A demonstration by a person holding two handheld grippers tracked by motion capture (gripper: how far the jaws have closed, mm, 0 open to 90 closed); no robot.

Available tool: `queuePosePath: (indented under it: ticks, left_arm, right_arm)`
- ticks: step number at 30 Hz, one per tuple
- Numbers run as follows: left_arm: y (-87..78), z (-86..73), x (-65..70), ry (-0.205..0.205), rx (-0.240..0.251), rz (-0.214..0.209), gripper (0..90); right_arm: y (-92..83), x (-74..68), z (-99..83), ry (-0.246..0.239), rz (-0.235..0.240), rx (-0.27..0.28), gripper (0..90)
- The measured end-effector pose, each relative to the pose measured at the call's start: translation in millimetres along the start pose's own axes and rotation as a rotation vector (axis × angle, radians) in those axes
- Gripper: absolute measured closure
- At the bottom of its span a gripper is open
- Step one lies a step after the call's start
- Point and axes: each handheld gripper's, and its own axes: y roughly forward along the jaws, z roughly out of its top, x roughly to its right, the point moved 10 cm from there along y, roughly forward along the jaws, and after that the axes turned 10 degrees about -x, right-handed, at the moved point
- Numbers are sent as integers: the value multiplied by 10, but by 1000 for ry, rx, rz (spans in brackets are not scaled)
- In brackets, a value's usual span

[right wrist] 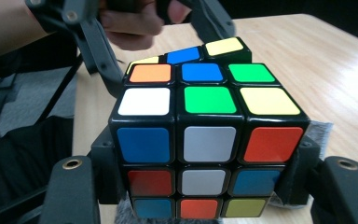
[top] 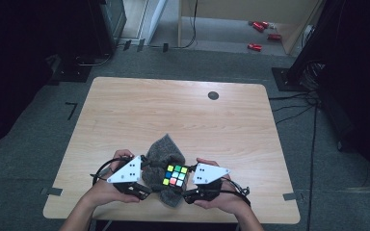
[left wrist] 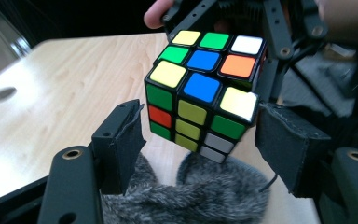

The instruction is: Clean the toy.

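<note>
Cube (top: pixel 175 175) first: your scrambled puzzle cube sits up off the bench (top: pixel 173 110), held between your two tongs, above a grey furry cloth (top: pixel 163 149) that lies on the bench beneath them. In the right gripper view the cube (right wrist: pixel 207 140) fills the space between your right tongs (right wrist: pixel 200 186); their black pads press against its lower side faces, so these tongs grip the cube. Its far layer is twisted partway out of line with the rest. In the left gripper view your left tongs (left wrist: pixel 205 140) stand half open around that far layer of the cube (left wrist: pixel 205 88): the pad on the left of that view stands just apart from the cube, the one on the right sits at its corner, and I cannot tell whether it touches. The furry cloth (left wrist: pixel 191 196) shows just below these tongs. From above, your left tongs (top: pixel 147 175) come in from the cube's left and your right tongs (top: pixel 189 180) from its right, near the bench's near edge.
</note>
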Motion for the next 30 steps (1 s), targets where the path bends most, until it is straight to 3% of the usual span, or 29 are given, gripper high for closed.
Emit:
queuePosePath:
  ticks: [5,14,23,26,30]
  left_arm:
    - [78,-35,40,64,-1,-1,294]
    - [133,-69,82,101,12,-41,342]
    - [144,-64,66,78,21,-57,345]
    - [152,-74,51,89,18,-50,345]
    - [142,-64,16,71,29,-41,346]
  right_arm:
    - [33,-59,-32,-15,48,-36,347]
    - [91,-63,-112,-77,57,-68,347]
    - [94,-46,-124,-96,63,-56,347]
    - [107,-30,-136,-111,48,-53,345]
    - [108,-1,-133,-106,33,-42,331]
